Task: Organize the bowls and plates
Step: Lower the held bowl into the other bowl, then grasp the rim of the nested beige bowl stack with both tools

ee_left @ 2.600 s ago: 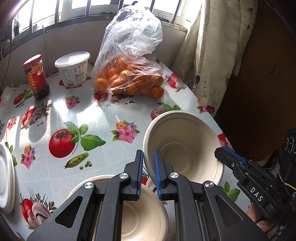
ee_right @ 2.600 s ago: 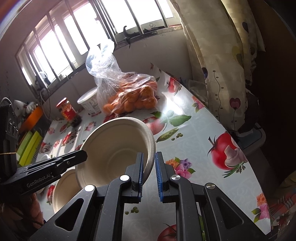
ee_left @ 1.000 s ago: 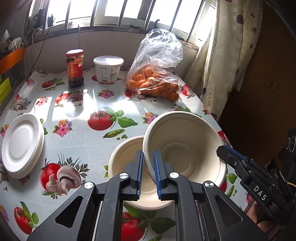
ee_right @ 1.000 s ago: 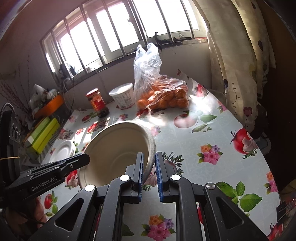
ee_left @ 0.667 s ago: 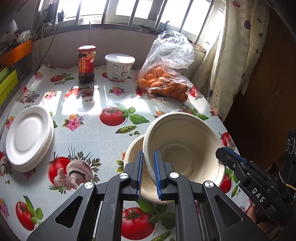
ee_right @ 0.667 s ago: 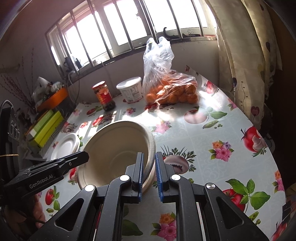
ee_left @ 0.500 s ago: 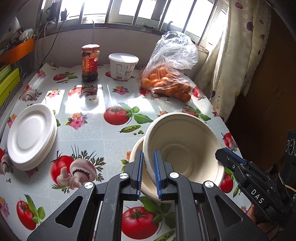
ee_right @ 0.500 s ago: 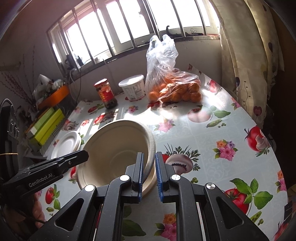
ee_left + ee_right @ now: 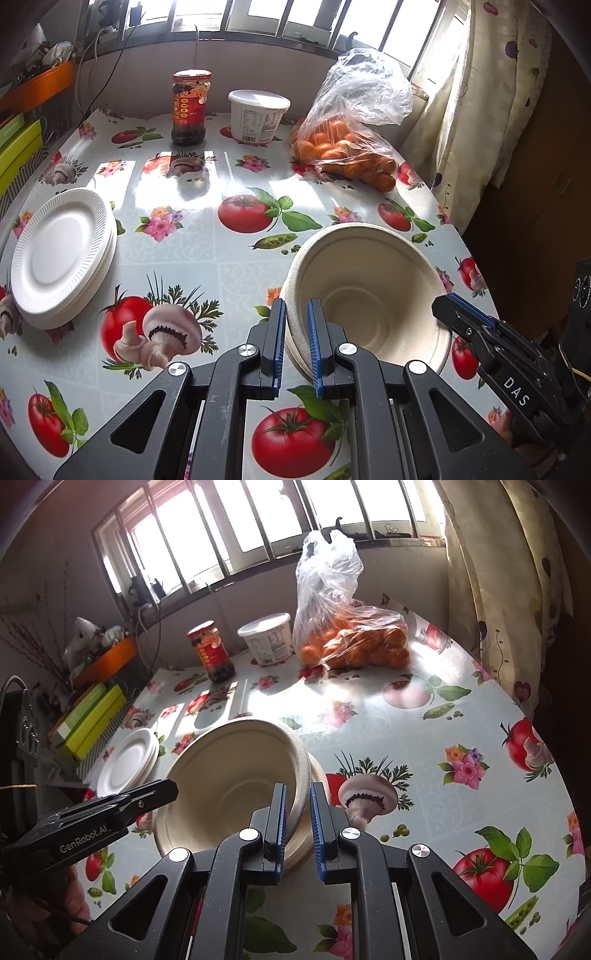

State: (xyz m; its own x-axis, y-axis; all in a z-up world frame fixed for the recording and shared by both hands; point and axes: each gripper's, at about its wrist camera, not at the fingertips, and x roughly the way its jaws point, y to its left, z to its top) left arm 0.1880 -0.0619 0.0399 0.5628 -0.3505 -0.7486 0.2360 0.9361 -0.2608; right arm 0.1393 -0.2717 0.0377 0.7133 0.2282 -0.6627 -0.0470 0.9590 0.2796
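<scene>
A: We have the top bowl (image 9: 369, 295) pinched at opposite rims; the left gripper (image 9: 295, 347) is clamped on its near-left edge, the right gripper (image 9: 297, 823) on the edge across from it; it sits tilted, low over the lower bowl (image 9: 316, 771) on the table (image 9: 192, 221), whose rim just peeks out beneath.

B: So we judge the step to be nesting one bowl into the other; whether the two touch we cannot tell; next we would level it, settle it down until the rims seat, then part both pairs of fingers.

A: Both bowls look like moulded pulp: matte, cream, thin-walled, with a rolled lip and a stepped round base; likely to flex if we squeeze hard.

B: The stack of plates (image 9: 61, 254) well off to the left looks like white foam with ribbed rims; the tablecloth is glossy and printed with tomatoes, probably slick under a light bowl.
</scene>
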